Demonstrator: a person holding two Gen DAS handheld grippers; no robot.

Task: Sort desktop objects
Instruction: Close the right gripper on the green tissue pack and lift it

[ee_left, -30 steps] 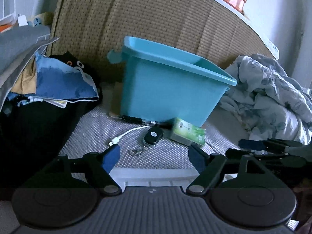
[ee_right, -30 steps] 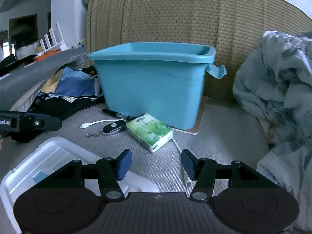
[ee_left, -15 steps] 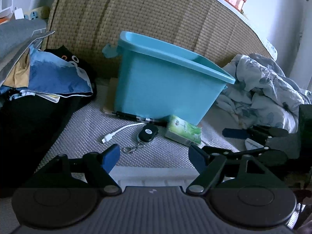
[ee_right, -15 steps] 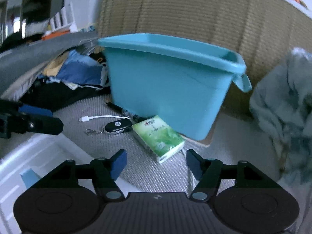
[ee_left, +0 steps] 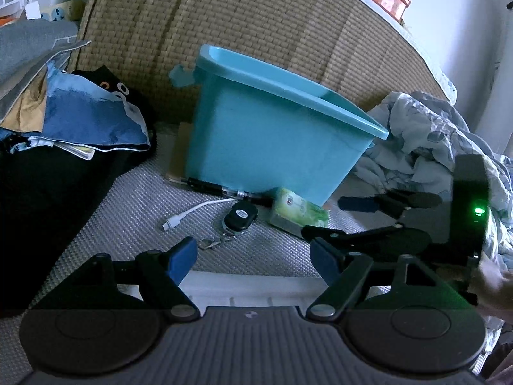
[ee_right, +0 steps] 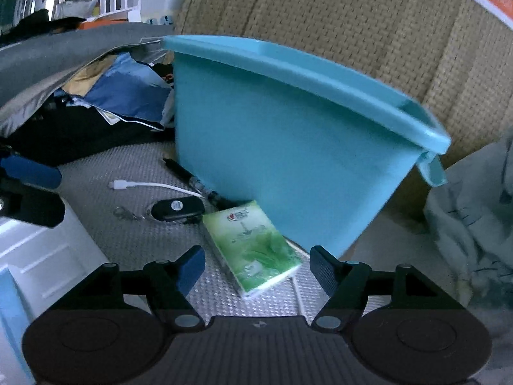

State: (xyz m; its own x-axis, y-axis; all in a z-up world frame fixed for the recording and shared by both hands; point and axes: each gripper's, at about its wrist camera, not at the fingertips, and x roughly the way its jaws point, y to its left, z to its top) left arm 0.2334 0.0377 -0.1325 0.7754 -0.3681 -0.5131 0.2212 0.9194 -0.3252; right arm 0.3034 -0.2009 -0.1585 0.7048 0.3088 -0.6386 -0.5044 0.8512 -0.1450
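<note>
Flanking glossy rectangular tissue pack (ee_right: 253, 250), spread tongs (ee_right: 258, 268)

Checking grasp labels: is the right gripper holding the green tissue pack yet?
No. The right gripper is open, its fingers on either side of the tissue pack, which lies on the mat.

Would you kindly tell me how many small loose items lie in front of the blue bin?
4: a black pen against the bin's base, a white cable beside it, a key fob nearer, and a green tissue pack rightmost. Others may be hidden behind the blue bin.
</note>
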